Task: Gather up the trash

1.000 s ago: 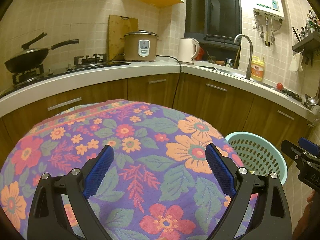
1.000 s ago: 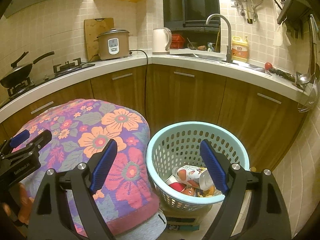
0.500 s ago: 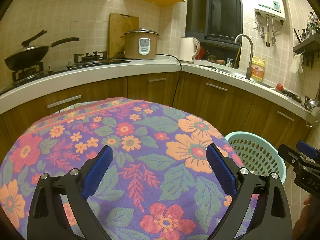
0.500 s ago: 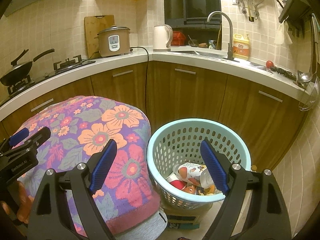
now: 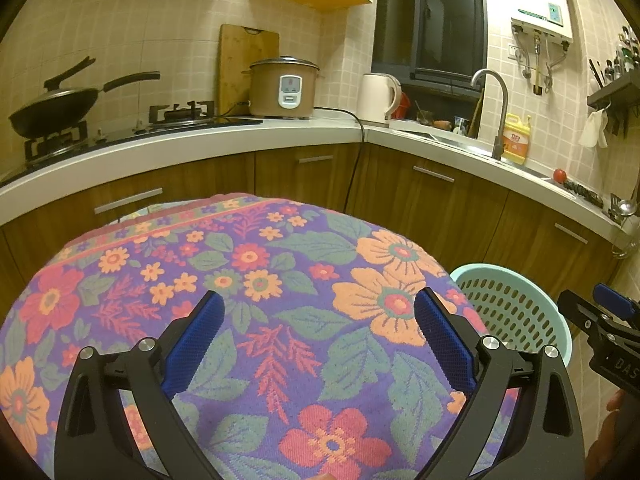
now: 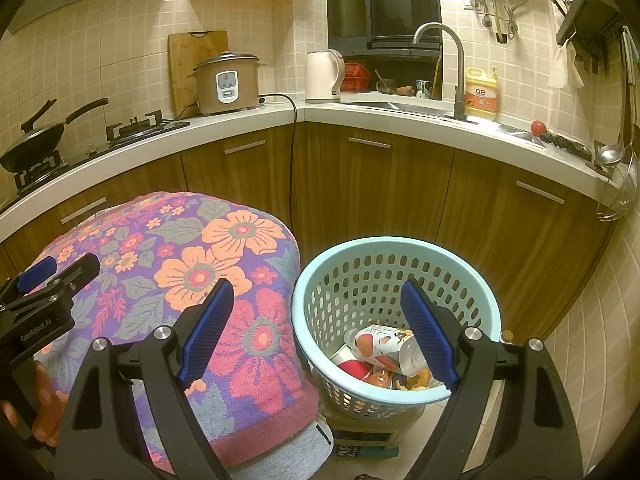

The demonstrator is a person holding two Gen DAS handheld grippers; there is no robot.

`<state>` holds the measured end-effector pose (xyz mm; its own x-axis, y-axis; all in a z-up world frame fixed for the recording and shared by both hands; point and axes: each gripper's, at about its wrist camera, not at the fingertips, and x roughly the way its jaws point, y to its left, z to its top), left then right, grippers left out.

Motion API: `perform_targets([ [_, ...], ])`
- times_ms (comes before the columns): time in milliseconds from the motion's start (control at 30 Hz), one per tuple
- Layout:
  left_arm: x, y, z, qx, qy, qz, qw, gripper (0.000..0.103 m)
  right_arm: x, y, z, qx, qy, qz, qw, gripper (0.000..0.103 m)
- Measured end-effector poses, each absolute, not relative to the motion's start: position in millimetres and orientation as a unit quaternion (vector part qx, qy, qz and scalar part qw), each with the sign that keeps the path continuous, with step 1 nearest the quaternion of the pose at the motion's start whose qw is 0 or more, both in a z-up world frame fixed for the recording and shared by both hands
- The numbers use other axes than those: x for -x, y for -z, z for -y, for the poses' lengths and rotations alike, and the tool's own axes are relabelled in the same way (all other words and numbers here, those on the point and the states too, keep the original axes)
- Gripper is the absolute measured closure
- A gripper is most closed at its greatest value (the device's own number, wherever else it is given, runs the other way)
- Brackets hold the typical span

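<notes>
Left gripper (image 5: pixel 318 322) hangs wide open and empty over the bare floral tablecloth (image 5: pixel 280 288). Right gripper (image 6: pixel 318 322), equally wide and empty, spans the table edge and the pale blue basket (image 6: pixel 472 280), where trash now lies: a bottle (image 6: pixel 384 346) atop items too jumbled to name.

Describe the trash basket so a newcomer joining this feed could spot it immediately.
Find the table draped in a purple floral cloth in front of the brown kitchen cabinets. Right of it sits a round pale turquoise plastic basket with perforated walls, raised on a box. It alone holds trash: a printed white bottle lying on its side over red and orange scraps.
</notes>
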<state>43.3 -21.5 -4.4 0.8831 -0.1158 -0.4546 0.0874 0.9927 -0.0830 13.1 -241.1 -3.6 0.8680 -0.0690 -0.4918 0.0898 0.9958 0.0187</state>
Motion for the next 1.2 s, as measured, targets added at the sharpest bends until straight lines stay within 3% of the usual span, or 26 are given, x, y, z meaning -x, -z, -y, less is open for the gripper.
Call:
perform_targets([
  [1200, -42.9, 4.4, 22.8, 0.024, 0.05, -0.238, 0.97, 0.01, -13.6, 3.9, 241.0, -0.025, 0.039, -0.255, 0.966, 0.022],
])
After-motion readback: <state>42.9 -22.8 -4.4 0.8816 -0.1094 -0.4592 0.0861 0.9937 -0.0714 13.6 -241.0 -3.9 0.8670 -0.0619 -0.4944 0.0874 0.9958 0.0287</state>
